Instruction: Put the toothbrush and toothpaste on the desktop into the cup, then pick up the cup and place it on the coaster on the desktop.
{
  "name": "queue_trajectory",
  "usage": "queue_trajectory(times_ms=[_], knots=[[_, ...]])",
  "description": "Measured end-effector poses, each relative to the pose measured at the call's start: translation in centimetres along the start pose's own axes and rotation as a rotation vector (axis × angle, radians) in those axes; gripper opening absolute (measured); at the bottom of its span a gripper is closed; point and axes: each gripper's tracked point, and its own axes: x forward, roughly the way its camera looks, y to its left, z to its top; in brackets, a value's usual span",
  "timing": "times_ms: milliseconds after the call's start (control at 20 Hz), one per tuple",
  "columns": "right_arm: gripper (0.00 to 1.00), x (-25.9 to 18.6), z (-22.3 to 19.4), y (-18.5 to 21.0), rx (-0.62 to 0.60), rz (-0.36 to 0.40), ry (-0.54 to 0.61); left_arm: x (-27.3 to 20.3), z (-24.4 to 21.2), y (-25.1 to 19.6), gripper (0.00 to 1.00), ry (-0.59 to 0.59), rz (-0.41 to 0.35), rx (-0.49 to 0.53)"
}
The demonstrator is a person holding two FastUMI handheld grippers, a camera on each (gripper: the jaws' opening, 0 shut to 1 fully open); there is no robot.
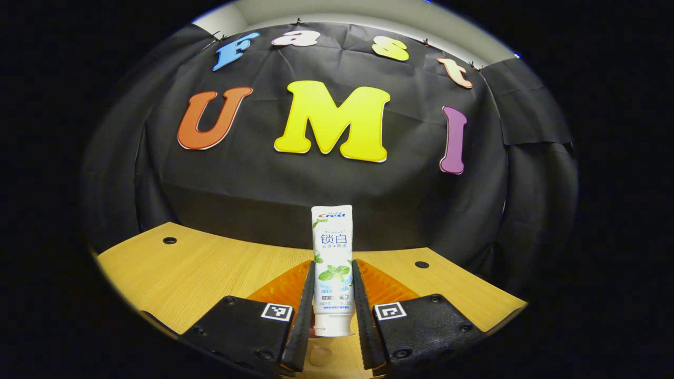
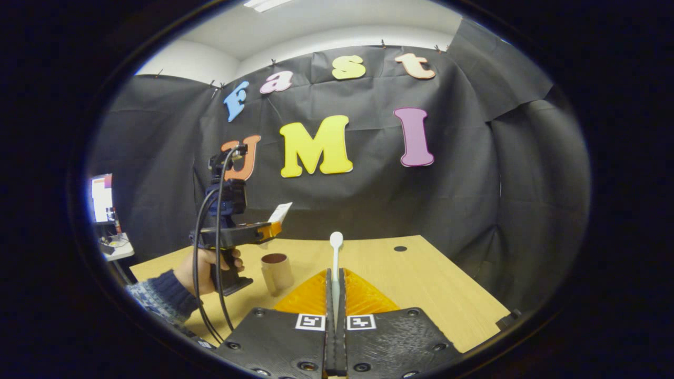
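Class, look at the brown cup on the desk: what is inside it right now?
From the right gripper view, the cup shows only its dark upper inner wall, with nothing poking above the rim. Its bottom is hidden.

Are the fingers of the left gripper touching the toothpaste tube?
Touching. In the left gripper view both fingers press against the sides of the upright toothpaste tube, with no gap.

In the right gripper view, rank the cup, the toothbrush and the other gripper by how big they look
1. Other gripper, left one, with its handle.
2. Toothbrush, long but thin; nearness to the camera inflates it.
3. Cup.
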Motion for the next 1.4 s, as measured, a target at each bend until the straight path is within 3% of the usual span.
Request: queue_trajectory(times_ms=[100,150,200,350,400,450,1150,1250,1300,1350,1400], knots=[[0.0,0.0,0.0,0.1,-0.002,0.0,0.0,0.6,-0.3,0.4,0.42,0.004,0.003,-0.005],[0.0,0.1,-0.2,0.1,0.001,0.003,0.003,0.6,-0.3,0.4,0.48,0.0,-0.005,-0.012],[0.0,0.2,-0.3,0.2,0.003,0.006,0.008,0.6,-0.1,0.6,0.43,-0.009,-0.006,-0.02],[0.0,0.3,-0.6,0.3,0.007,0.01,0.019,0.6,-0.6,0.8,0.43,0.004,-0.008,-0.031],[0.0,0.3,-0.6,0.3,0.004,0.01,0.017,0.6,-0.8,0.9,0.37,0.004,-0.009,-0.037],[0.0,0.3,-0.6,0.3,0.0,0.009,0.014,0.6,-0.9,0.8,0.43,0.008,-0.01,-0.042],[0.0,0.4,-0.9,0.6,-0.007,0.009,0.015,0.7,-0.8,1.2,0.49,0.012,0.017,0.0],[0.0,0.3,-1.0,0.7,-0.006,0.007,0.014,0.6,-0.6,1.0,0.53,0.012,0.013,0.014],[0.0,0.2,-1.0,0.7,-0.007,0.007,0.014,0.4,-0.5,0.9,0.65,0.011,0.012,0.017],[0.0,0.3,-1.0,0.8,-0.009,0.006,0.015,0.0,-0.4,1.0,0.59,0.01,0.016,0.02],[0.0,0.2,-0.9,0.8,-0.01,0.005,0.014,-0.2,-0.3,1.1,0.62,0.008,0.029,0.029]])
